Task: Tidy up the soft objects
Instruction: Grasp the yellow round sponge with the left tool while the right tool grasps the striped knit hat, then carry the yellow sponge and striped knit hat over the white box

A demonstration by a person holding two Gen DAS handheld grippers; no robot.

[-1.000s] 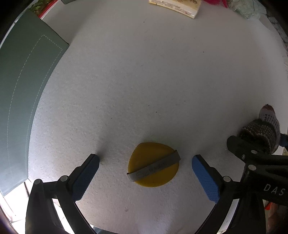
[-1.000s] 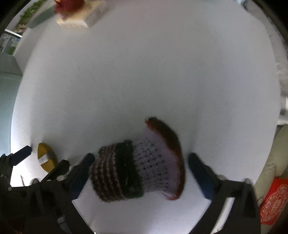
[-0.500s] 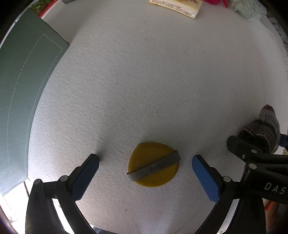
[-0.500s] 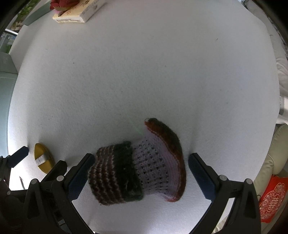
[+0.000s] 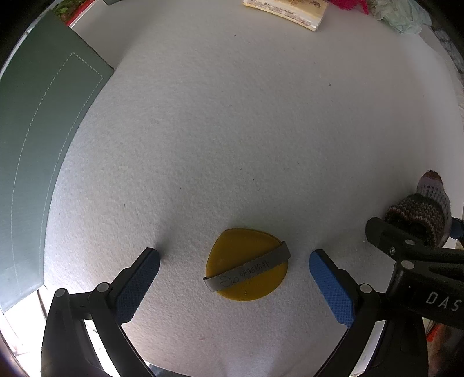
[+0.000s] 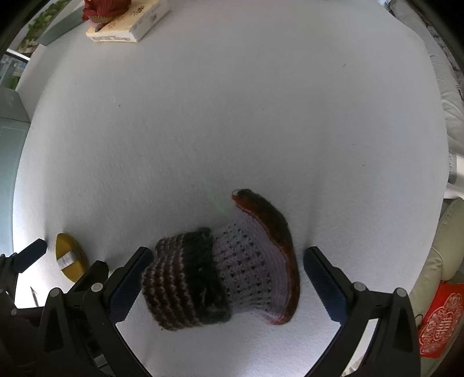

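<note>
A yellow makeup sponge with a grey ribbon band lies flat on the white table. My left gripper stands open around it, one blue finger on each side, neither touching. A knitted sock-shaped piece, striped brown at the cuff, lilac in the middle and rust-edged at the toe, lies on the table between the fingers of my right gripper, which is open; its left finger sits close to the cuff. The sock shows at the right edge of the left wrist view, the sponge at the left of the right wrist view.
A green stitched mat covers the table's left side. At the far edge lie a cream box, a red knitted thing and pale green cloth. A red paper cut-out and a cushion lie off the right edge.
Both grippers stay open around their objects. The right wrist view has steadied from blur and shifted slightly; the sponge and the left gripper have not moved.
</note>
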